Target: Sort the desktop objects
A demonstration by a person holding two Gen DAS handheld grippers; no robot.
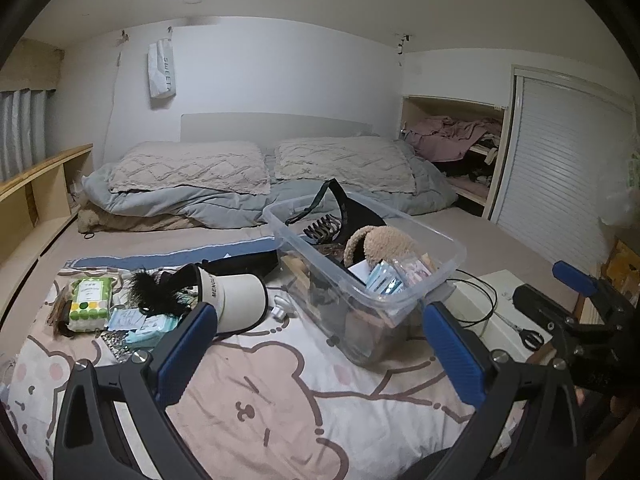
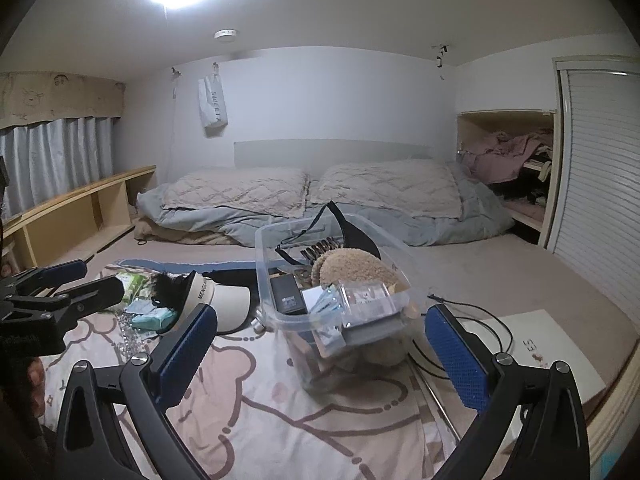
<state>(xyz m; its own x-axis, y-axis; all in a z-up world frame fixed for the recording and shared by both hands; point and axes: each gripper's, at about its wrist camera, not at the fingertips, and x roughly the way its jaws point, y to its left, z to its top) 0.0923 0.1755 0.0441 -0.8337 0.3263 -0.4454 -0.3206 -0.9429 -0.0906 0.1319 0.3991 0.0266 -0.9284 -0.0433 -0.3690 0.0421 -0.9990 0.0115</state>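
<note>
A clear plastic bin (image 1: 360,332) stands on the bear-print bedspread (image 1: 280,400), holding a tan plush headband (image 1: 384,244), a hair claw (image 1: 322,226), packets and a black strap. Left of it lie a white visor cap (image 1: 240,300), a green wipes pack (image 1: 90,300), a black feathery piece (image 1: 156,292) and teal packets (image 1: 148,332). My left gripper (image 1: 320,356) is open and empty just short of the bin. My right gripper (image 2: 322,356) is open and empty too, facing the bin (image 2: 320,372), with the visor (image 2: 228,304) to its left. Each gripper shows at the edge of the other's view.
A white box (image 1: 504,320) right of the bin carries scissors (image 1: 532,336) and a black cable (image 1: 476,300). Pillows (image 1: 192,168) and a grey duvet lie at the bed's head. Wooden shelving (image 1: 44,184) runs along the left; a closet niche with clothes (image 1: 452,136) is at the right.
</note>
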